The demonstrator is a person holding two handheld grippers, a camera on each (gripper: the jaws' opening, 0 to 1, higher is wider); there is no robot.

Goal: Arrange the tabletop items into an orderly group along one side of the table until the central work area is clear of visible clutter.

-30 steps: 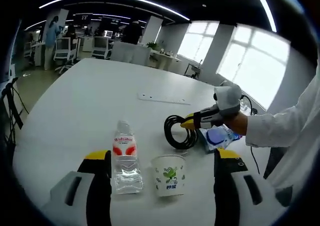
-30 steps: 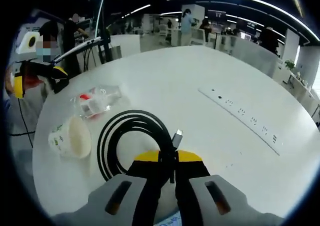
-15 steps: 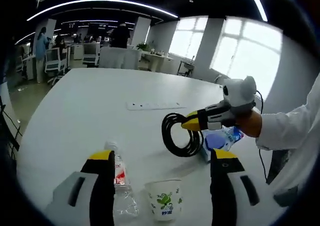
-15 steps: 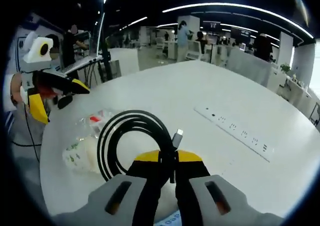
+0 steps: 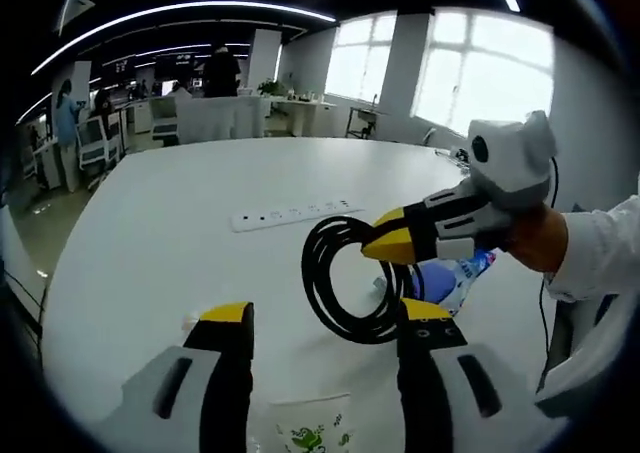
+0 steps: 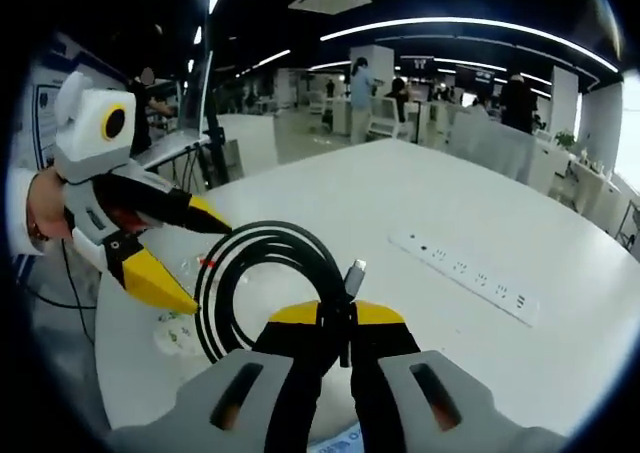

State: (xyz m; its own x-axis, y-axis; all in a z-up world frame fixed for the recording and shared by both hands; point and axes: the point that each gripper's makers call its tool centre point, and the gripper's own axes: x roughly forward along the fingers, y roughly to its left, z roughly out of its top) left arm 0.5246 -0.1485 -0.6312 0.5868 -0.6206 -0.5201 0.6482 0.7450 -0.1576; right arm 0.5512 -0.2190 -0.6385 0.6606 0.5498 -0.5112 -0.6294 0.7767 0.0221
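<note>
My right gripper is shut on a coiled black cable with a silver plug, holding it up above the white table. In the left gripper view the same coil hangs from the right gripper, just beyond my open left gripper. A paper cup with a green print stands below the left jaws. The left gripper appears open beside the coil, above a clear bottle with a red label and the cup.
A white power strip lies across the middle of the table, also seen as the strip. A blue and white packet lies behind the coil. Office desks, chairs and people stand far behind.
The coil has risen off the table in the right gripper. The left gripper has lifted and come close beside the coil; the bottle has dropped out of the left gripper view.
</note>
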